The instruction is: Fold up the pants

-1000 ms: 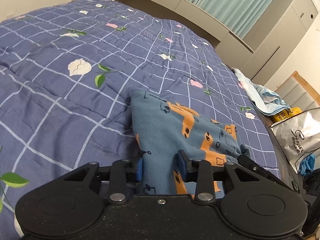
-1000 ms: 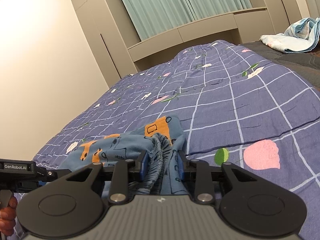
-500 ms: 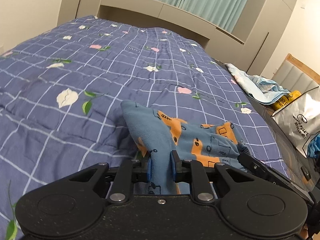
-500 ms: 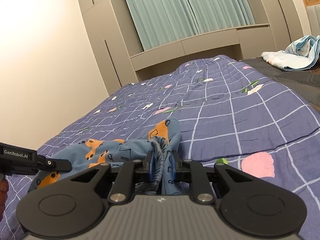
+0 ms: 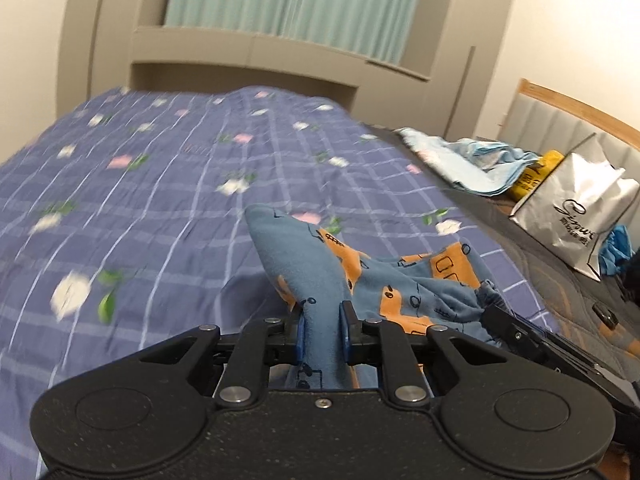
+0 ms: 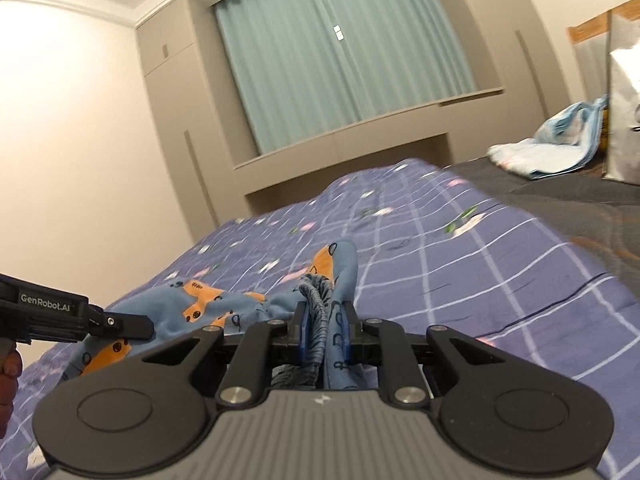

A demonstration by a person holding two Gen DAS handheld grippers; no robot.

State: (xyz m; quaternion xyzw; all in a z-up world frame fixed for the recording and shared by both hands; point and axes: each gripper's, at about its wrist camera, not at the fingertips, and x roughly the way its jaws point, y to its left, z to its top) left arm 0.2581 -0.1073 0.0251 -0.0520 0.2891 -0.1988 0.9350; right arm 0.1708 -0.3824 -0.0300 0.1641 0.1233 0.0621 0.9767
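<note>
Left gripper [image 5: 323,330]: jaws just closed, clamped on a fold of the blue, orange-printed pants [image 5: 384,276]. Right gripper [image 6: 323,336]: likewise just closed, pinching the gathered waistband. Pants bunched between both, resting on the checked floral quilt [image 5: 160,208].

Both wrist cameras sit low and close behind their own fingers, facing along the quilted bed [image 5: 160,208] toward the curtain [image 6: 340,60], the left view tilted further down, sharing the pants [image 5: 360,280] and bed.
</note>
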